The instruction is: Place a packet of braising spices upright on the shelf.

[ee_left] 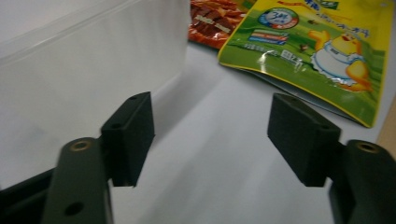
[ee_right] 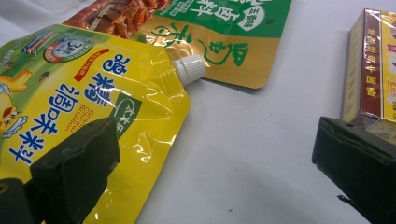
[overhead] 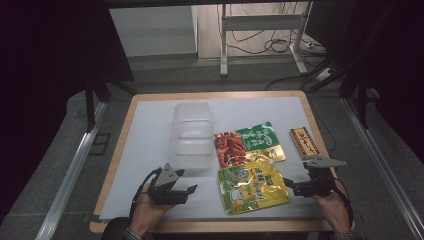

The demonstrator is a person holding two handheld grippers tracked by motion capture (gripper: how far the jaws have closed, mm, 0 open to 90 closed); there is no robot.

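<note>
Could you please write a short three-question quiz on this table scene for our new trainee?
1. True or false: the yellow pouch has a white screw cap.
2. Which thing lies nearest the left tool? A) clear tub B) red box C) green-and-red pouch
3. Fill in: the right tool sits between the yellow pouch and the ____.

Key: 1 true; 2 A; 3 red box.
</note>
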